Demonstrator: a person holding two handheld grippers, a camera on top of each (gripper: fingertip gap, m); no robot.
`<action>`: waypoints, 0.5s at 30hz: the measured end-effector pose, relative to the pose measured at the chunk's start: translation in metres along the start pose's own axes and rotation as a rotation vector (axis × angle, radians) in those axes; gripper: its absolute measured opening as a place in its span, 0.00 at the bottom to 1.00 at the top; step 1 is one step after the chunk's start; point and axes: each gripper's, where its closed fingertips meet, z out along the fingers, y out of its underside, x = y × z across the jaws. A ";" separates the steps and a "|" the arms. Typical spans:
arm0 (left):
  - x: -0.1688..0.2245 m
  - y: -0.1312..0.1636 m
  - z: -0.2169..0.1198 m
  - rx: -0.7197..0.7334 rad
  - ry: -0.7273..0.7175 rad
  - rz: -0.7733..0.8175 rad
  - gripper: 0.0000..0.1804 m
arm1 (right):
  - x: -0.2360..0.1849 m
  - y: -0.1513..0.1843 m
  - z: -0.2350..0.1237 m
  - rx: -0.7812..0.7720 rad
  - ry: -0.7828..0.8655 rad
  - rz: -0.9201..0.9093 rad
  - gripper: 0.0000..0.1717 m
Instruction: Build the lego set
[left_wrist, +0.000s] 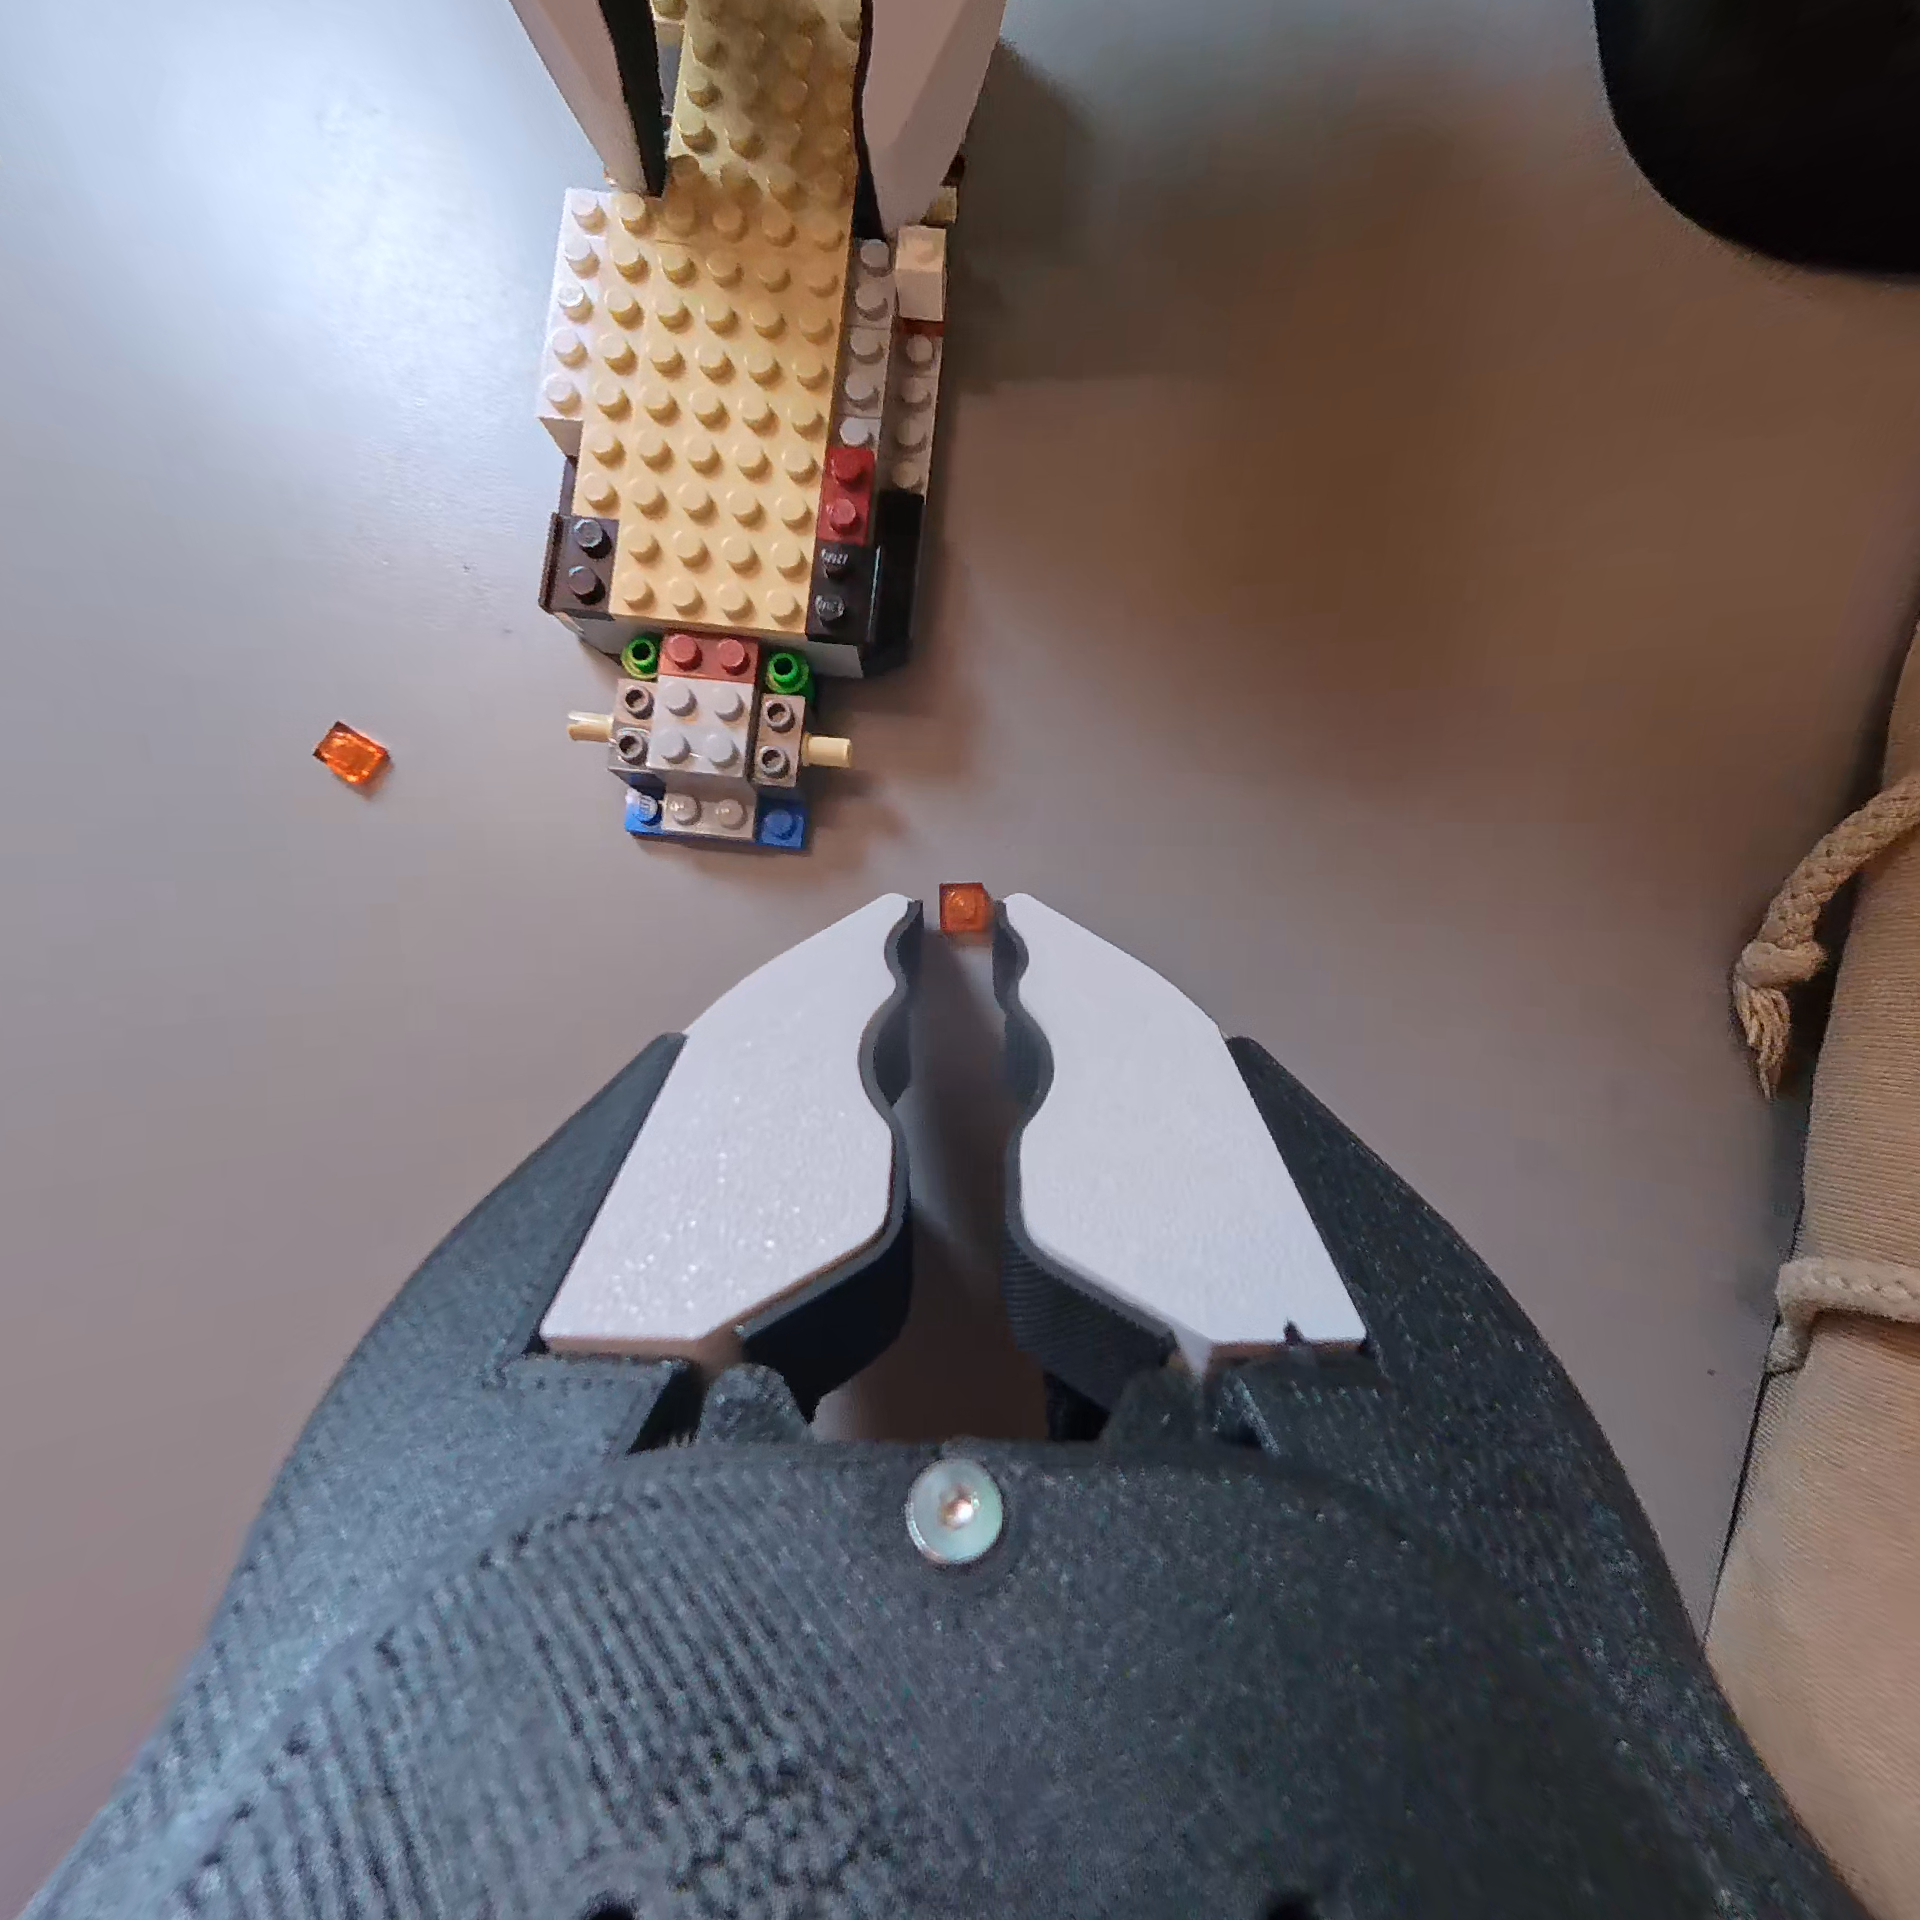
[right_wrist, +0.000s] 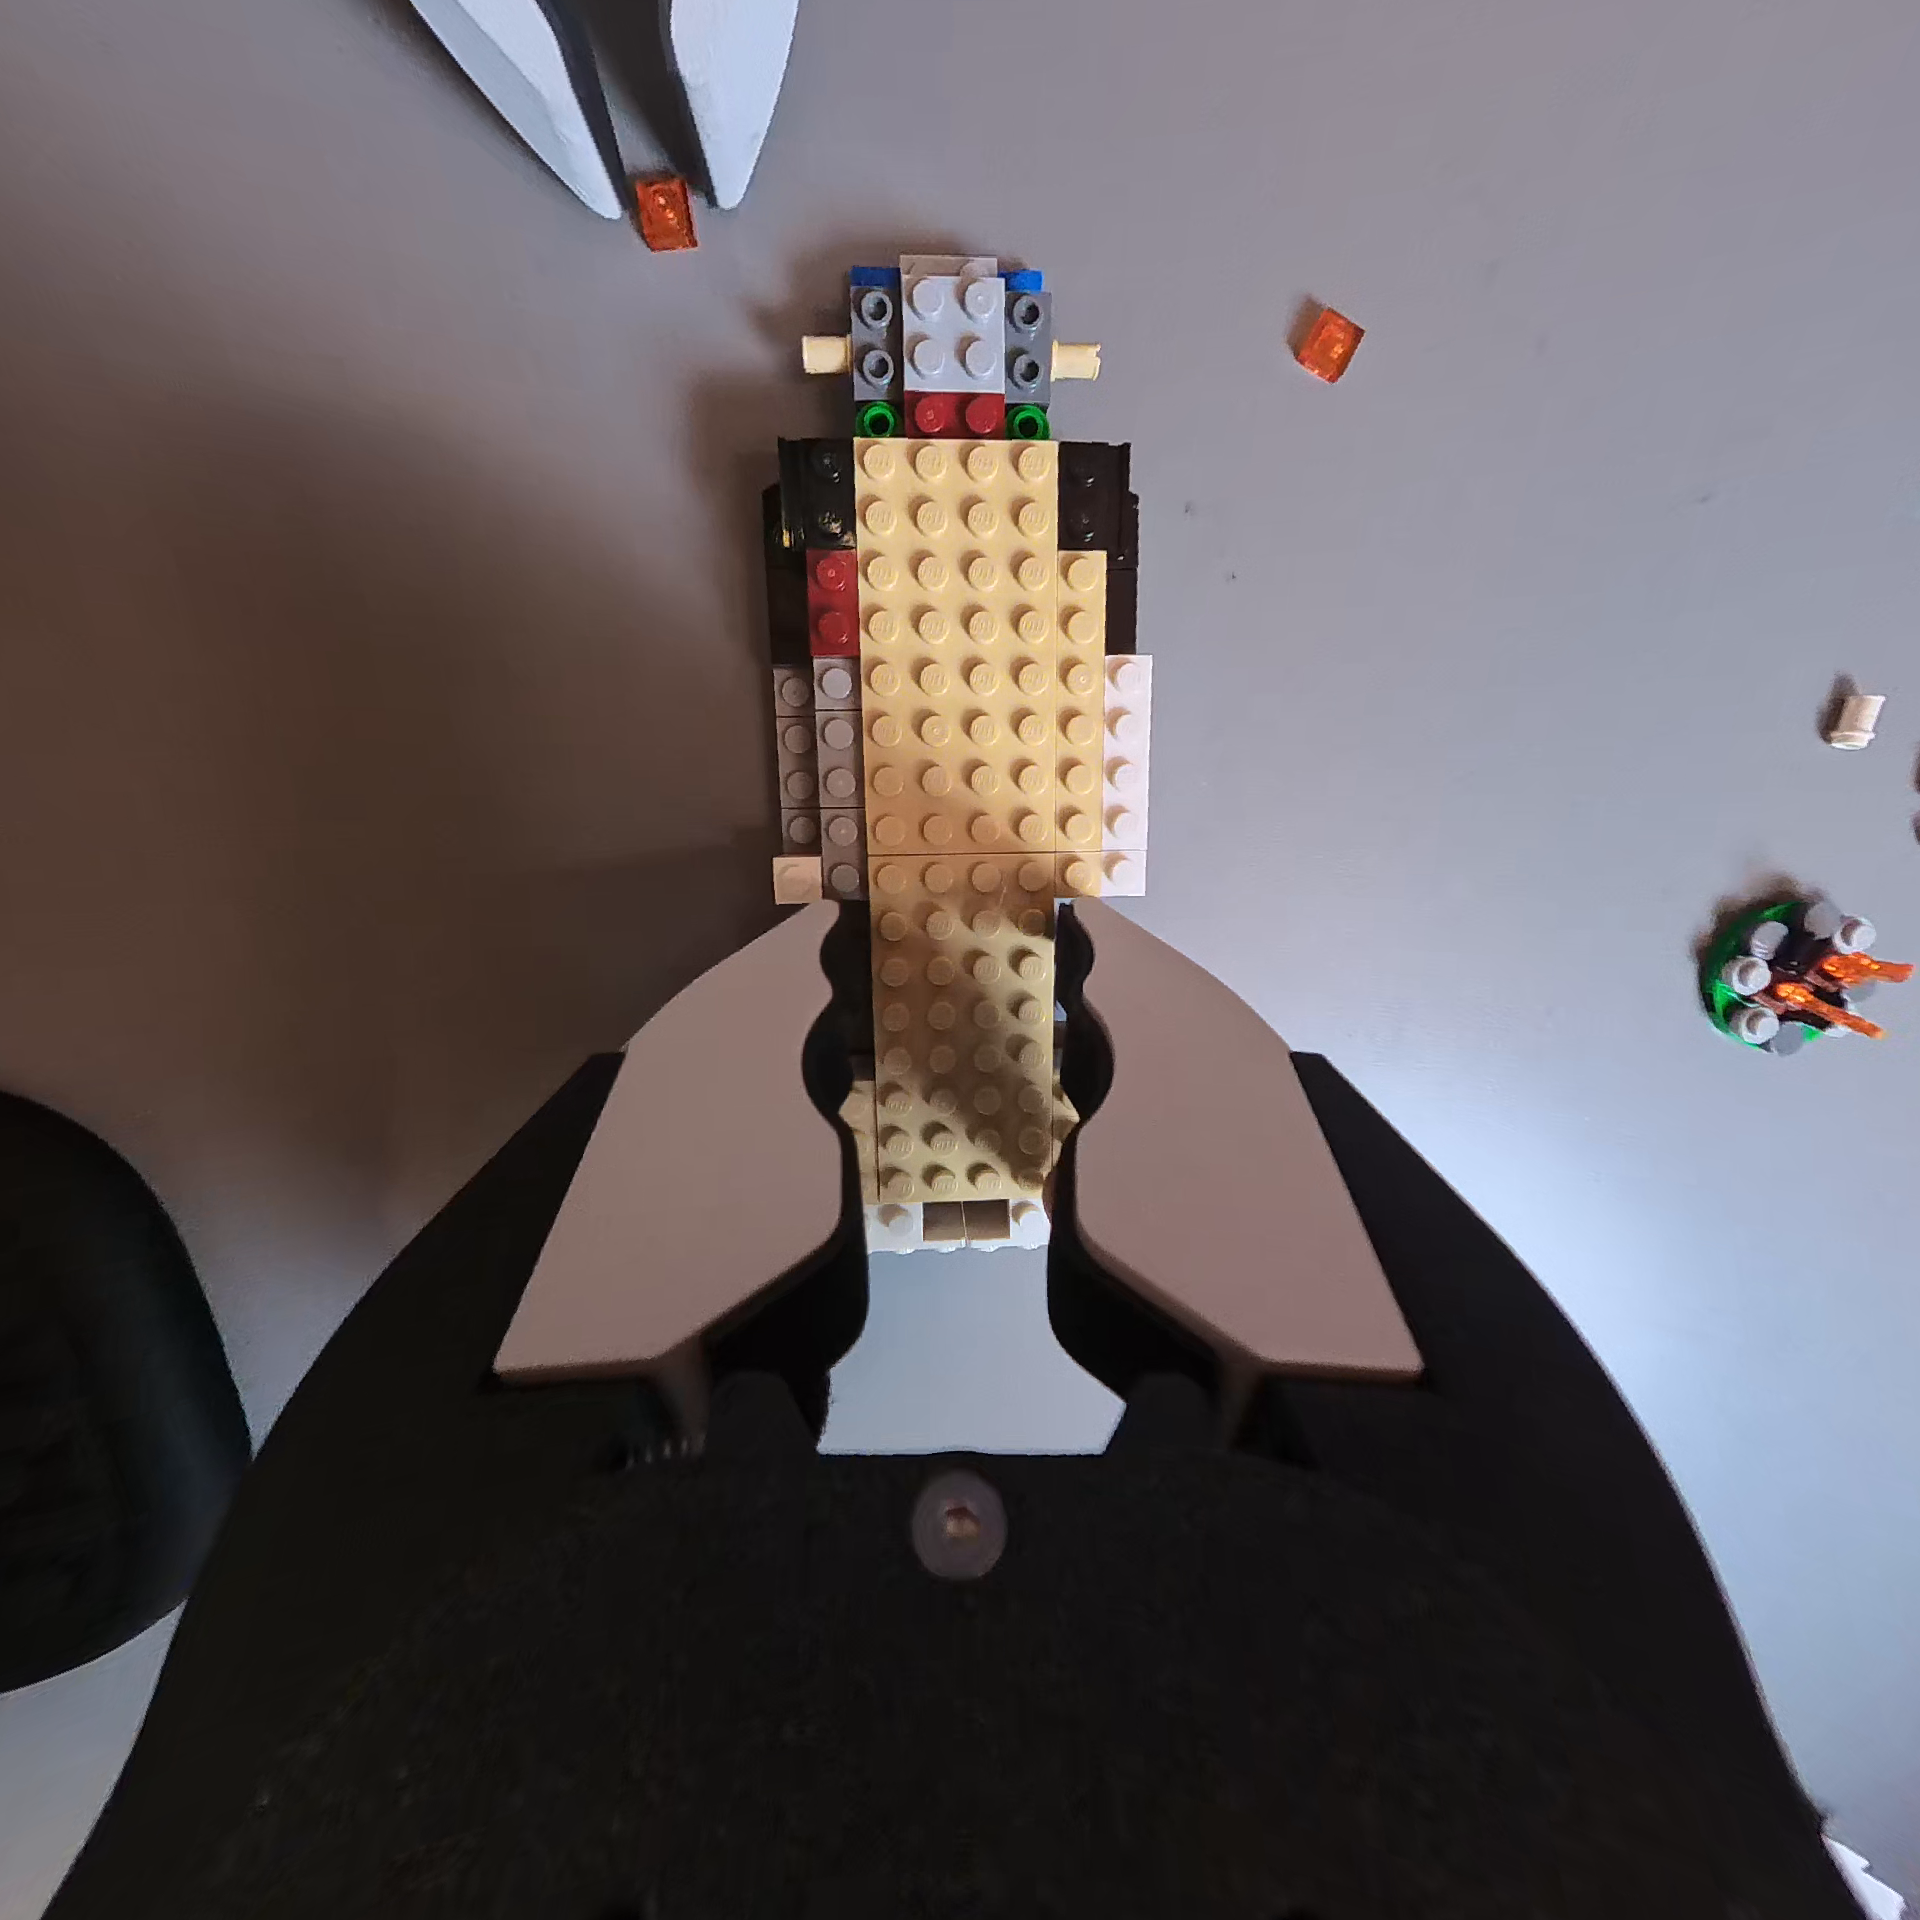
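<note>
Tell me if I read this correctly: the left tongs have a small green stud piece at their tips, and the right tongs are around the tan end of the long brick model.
One detail is wrong: the small piece at the tips of the left tongs is translucent orange, not green, as the left wrist view shows. The rest holds: the right tongs are around the tan end of the brick model.

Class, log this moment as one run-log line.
left gripper: around small orange brick piece | right gripper: astride tan studded brick model | grey table

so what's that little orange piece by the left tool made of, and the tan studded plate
Little orange piece: seemingly translucent hard plastic, glossy; light glows through it. Tan studded plate: opaque moulded plastic, smooth with slight sheen on its studs.
</note>
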 end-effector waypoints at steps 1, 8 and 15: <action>0.000 0.000 0.000 0.000 0.004 -0.001 0.06 | 0.000 0.000 0.000 0.000 0.000 0.000 0.21; -0.005 -0.002 0.000 0.022 -0.016 0.019 0.04 | 0.001 -0.001 0.000 0.010 0.004 -0.002 0.19; -0.023 -0.013 -0.003 0.067 -0.061 0.042 0.04 | -0.001 -0.003 0.001 0.018 -0.003 -0.016 0.19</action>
